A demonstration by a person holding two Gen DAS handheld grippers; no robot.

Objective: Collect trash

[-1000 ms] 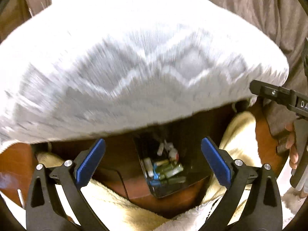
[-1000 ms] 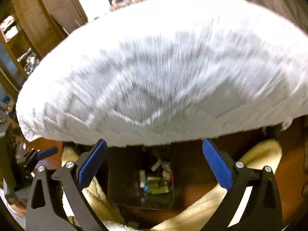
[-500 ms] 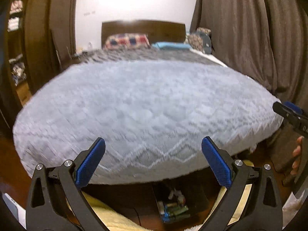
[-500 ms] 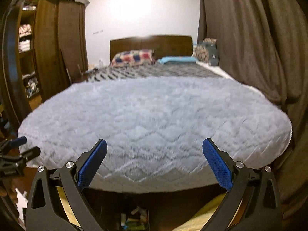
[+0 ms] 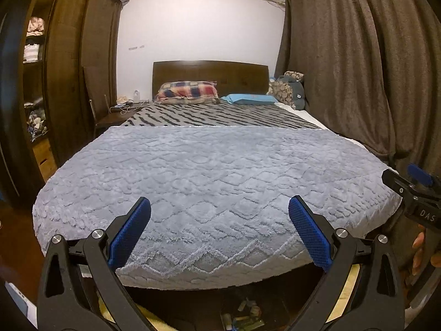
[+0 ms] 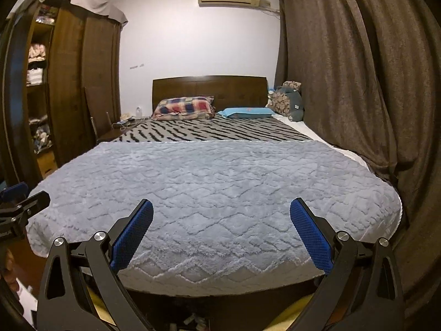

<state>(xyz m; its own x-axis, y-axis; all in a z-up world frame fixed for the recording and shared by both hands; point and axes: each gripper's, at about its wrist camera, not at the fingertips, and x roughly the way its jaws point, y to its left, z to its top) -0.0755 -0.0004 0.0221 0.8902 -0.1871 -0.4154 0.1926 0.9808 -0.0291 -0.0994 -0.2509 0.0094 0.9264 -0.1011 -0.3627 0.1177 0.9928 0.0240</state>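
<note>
A dark trash bin with several small wrappers and bottles in it stands on the floor at the foot of the bed, at the bottom edge of the left wrist view; only its top shows in the right wrist view. My left gripper is open and empty, raised over the bed's foot. My right gripper is open and empty too. The right gripper shows at the right edge of the left wrist view; the left one shows at the left edge of the right wrist view.
A bed with a grey fluffy blanket fills the middle, with pillows and a wooden headboard behind. A wardrobe stands left, dark curtains right. A cream rug lies on the floor by the bin.
Both grippers have tilted up from looking down at the bin to looking level across the bed. The bin has slid to the bottom edge of both views. Both stayed open.
</note>
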